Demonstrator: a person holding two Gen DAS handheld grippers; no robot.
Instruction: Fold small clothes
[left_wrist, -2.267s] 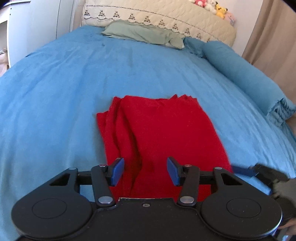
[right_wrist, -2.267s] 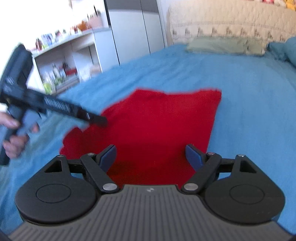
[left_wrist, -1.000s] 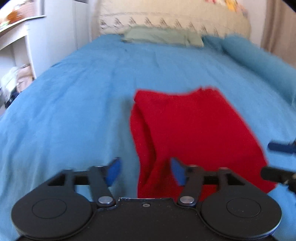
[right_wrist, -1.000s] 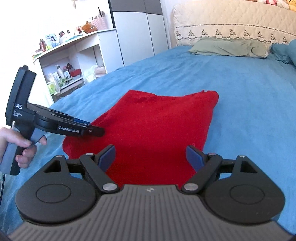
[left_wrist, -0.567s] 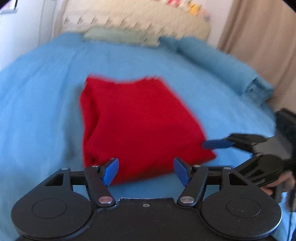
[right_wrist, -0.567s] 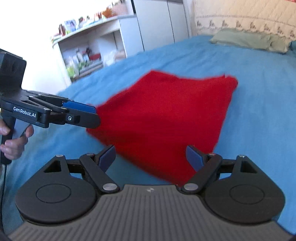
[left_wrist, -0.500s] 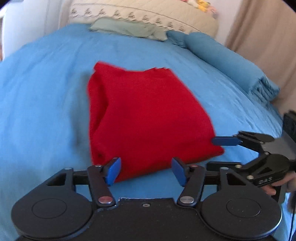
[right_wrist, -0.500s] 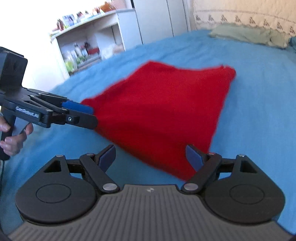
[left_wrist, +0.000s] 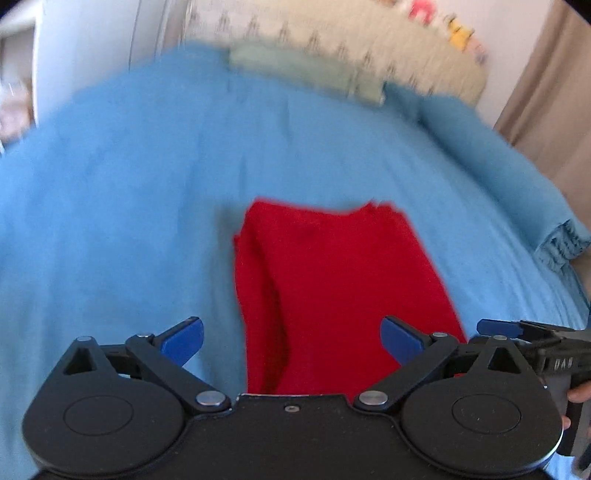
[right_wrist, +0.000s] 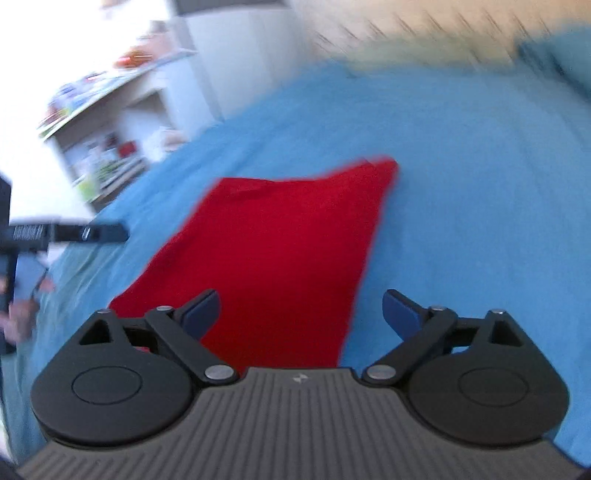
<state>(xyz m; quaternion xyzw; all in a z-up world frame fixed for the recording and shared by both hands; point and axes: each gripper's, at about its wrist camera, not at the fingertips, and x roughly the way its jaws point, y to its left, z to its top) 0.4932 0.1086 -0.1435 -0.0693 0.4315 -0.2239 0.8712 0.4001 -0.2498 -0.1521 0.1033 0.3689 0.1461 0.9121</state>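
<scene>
**Folding looks all but finished on the one red garment**

Garment (left_wrist: 332, 288), red and folded into a narrow stack of layers, lies flat on the blue bed (left_wrist: 129, 206), with layered edges showing along its left side in the left wrist view. From that stacked shape, the folding seems largely done; what may remain is a last halving or a tidy-up, and no other clothing waiting to be folded is visible.

The left gripper (left_wrist: 291, 341) has just been opening its jaws, which now stand spread wide, empty, with the near end of the garment ahead of and between them but untouched. The right gripper (right_wrist: 301, 312) also has its jaws spread and empty, having just widened slightly; the garment's near right corner lies ahead of them, nearer the left jaw.

Count: one red garment, two grippers, one green pillow (left_wrist: 306, 70) far beyond the jaws, one rolled blue blanket (left_wrist: 517, 184) off to the right. Both views are blurred.
</scene>
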